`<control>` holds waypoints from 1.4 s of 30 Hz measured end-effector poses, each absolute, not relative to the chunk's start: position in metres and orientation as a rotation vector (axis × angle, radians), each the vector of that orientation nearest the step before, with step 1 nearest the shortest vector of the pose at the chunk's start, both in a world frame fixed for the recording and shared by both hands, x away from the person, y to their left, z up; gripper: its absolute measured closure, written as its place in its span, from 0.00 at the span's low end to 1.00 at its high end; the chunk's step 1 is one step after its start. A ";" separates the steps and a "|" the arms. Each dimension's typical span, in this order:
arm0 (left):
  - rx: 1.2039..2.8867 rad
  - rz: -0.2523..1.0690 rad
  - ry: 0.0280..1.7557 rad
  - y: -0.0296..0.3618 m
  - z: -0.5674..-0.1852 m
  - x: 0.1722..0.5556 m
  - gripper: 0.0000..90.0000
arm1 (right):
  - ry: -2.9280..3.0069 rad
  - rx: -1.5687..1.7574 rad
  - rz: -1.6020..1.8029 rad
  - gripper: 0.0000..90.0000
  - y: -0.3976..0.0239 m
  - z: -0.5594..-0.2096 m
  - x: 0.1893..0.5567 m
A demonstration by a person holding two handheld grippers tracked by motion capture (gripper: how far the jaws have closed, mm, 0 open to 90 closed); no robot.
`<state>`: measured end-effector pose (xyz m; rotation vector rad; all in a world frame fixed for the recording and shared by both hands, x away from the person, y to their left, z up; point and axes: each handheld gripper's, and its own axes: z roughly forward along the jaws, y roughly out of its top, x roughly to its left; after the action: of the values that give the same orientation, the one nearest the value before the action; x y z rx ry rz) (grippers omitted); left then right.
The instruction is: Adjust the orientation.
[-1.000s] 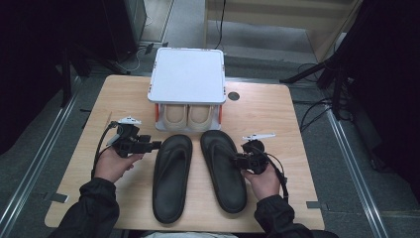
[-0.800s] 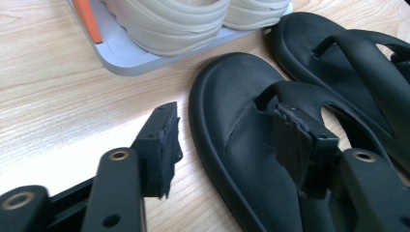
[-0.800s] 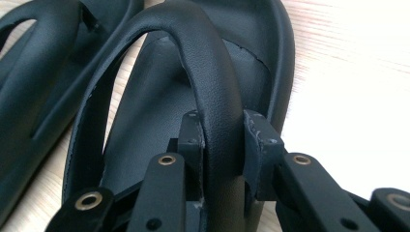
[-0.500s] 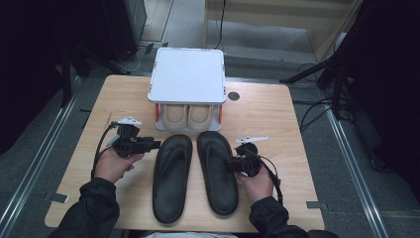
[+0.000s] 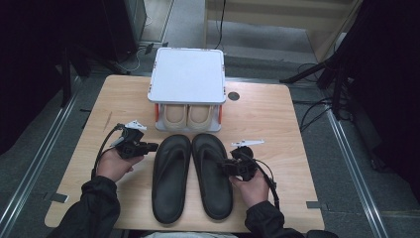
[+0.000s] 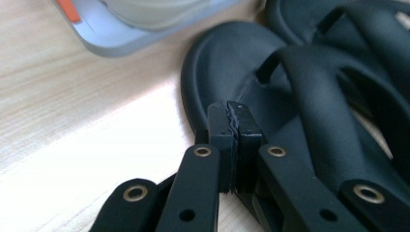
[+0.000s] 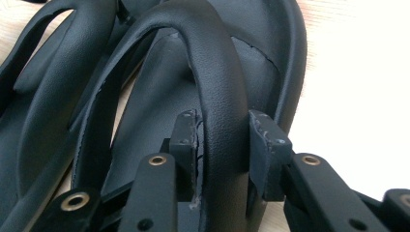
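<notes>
High view dim at edges, light wooden table (image 5: 267, 114) evenly lit. Gripper views: wood glare-blown, near black sandal strap (image 7: 217, 96) soft.

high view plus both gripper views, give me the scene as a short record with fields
surface: wooden table
rack: white-topped shoe rack at the table's far side, a beige pair underneath
footwear: two black flip-flops, left flip-flop and right flip-flop, side by side
left gripper: jaws closed, empty, at the left flip-flop's outer edge
right gripper: jaws open, either side of the right flip-flop's strap
</notes>
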<state>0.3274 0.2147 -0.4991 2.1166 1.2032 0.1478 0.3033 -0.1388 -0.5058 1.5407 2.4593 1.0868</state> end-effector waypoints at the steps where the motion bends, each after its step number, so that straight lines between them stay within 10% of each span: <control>1: 2.137 0.135 1.201 0.214 -0.501 0.328 1.00 | 2.461 1.540 1.088 0.73 -0.139 -0.506 0.303; 12: 2.149 0.096 1.235 0.217 -0.508 0.329 1.00 | 2.461 1.440 1.197 0.57 -0.147 -0.494 0.300; 20: 2.166 0.087 1.229 0.217 -0.509 0.327 1.00 | 2.449 1.378 1.199 1.00 -0.166 -0.484 0.302; 42: 2.192 0.020 1.187 0.205 -0.510 0.314 1.00 | 2.541 1.400 1.116 0.98 -0.152 -0.501 0.314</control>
<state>0.3143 0.2047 -0.5100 2.1916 1.1873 0.0204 0.3135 -0.1524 -0.5011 1.3997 2.5410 1.1160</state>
